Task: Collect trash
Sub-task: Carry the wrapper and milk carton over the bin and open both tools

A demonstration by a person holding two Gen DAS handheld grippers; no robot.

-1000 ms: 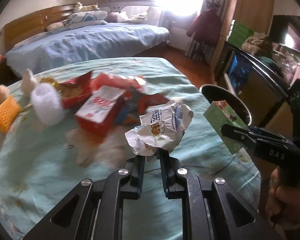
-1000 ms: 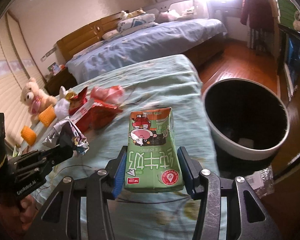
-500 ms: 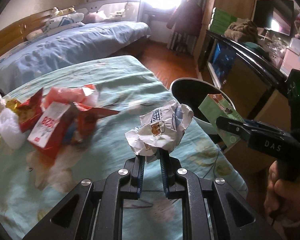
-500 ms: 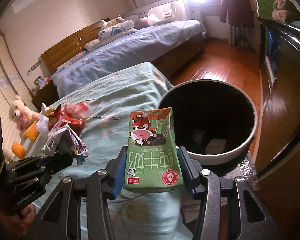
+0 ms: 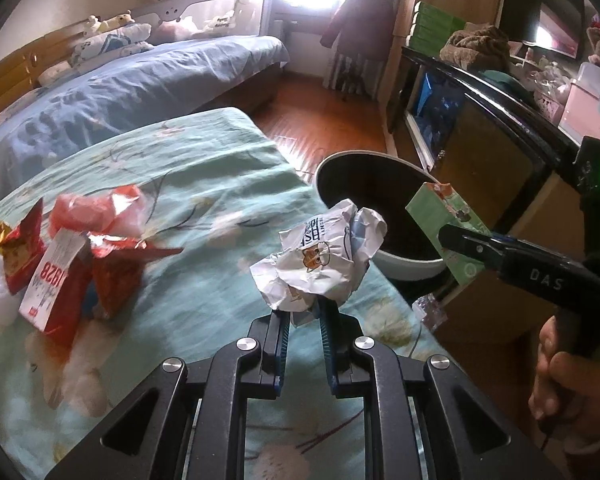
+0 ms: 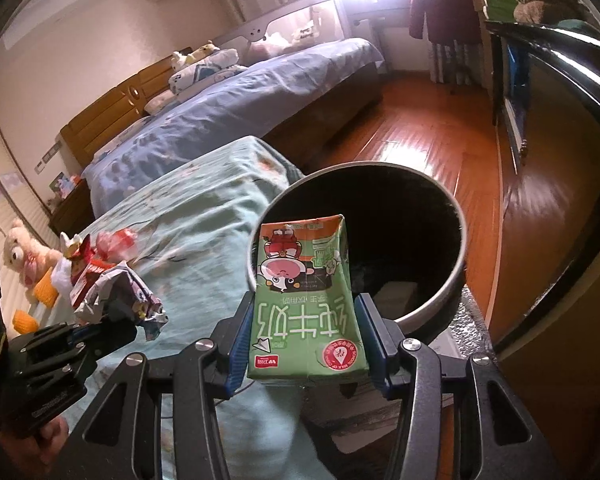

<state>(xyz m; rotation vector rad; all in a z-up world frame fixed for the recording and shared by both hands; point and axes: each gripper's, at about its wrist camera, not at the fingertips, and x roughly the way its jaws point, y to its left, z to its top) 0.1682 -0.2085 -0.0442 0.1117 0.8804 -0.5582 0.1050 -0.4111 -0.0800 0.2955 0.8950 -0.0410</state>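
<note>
Far left on the teal flowered bedspread: a heap of red snack wrappers and a red-and-white box, partly blurred, its left edge cut by the frame. A tan teddy bear sits past it, seen only from my right camera.

My left gripper has its jaws pinched together on the tail of a crumpled white printed wrapper. The wad stands above the fingertips and hides the near-left part of the bin behind it. Its print is too creased to read.

The round black bin with a pale rim stands on the wooden floor just off the bed's right edge. Its inside is dark; one pale flat shape lies at the bottom, unclear what.

My right gripper is clamped on a green milk carton, upside down, held before the bin's mouth and covering its near-left rim.

At the far right, the hand on that gripper is half cut off.
</note>
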